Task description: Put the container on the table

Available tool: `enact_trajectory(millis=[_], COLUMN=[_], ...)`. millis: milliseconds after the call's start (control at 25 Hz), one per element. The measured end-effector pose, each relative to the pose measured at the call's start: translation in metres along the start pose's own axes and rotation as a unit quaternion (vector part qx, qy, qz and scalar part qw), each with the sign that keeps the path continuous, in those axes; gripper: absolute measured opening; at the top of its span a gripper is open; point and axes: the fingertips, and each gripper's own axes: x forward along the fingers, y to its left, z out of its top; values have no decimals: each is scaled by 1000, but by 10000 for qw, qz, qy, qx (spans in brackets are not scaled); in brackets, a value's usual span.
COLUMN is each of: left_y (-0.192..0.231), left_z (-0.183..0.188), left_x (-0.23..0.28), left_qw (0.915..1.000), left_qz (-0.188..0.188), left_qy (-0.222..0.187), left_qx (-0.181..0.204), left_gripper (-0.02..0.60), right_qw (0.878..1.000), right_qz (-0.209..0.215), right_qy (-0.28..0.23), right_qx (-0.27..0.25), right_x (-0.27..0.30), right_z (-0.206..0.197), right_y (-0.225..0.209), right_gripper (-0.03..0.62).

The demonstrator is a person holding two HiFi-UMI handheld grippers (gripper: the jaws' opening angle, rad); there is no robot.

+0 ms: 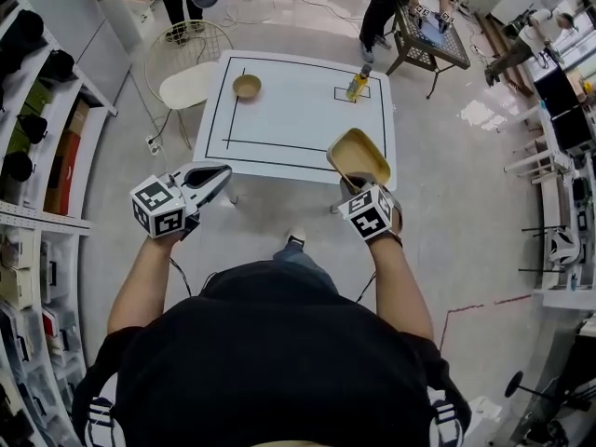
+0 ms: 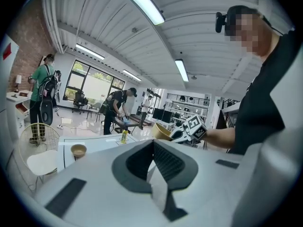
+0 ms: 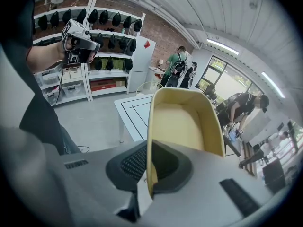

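My right gripper is shut on the rim of a yellow-tan container, which hangs tilted over the near right corner of the white table. In the right gripper view the jaws pinch the container's near wall, its hollow facing the camera. My left gripper hovers off the table's near left corner with its jaws together and nothing between them. From the left gripper view the container and the right gripper show to the right.
The table bears black marked lines, a small tan bowl at the far left and a yellow bottle in a marked square at the far right. A wire chair stands by the table's left. Shelves line the left wall. People stand by a small table beyond.
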Motion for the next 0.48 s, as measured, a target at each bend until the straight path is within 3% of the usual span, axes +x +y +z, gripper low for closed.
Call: enact_trajectory(millis=[480], left_y=[32], left_z=[0], left_x=[45], left_qw=[9993], left_qz=[107], left_qy=[162], left_qx=[-314], left_gripper=[8], right_qw=[9997], right_qz=[225], right_qy=[58], right_qx=[-46], right_x=[33], right_z=[-1], right_y=[-37], right_gripper=[8])
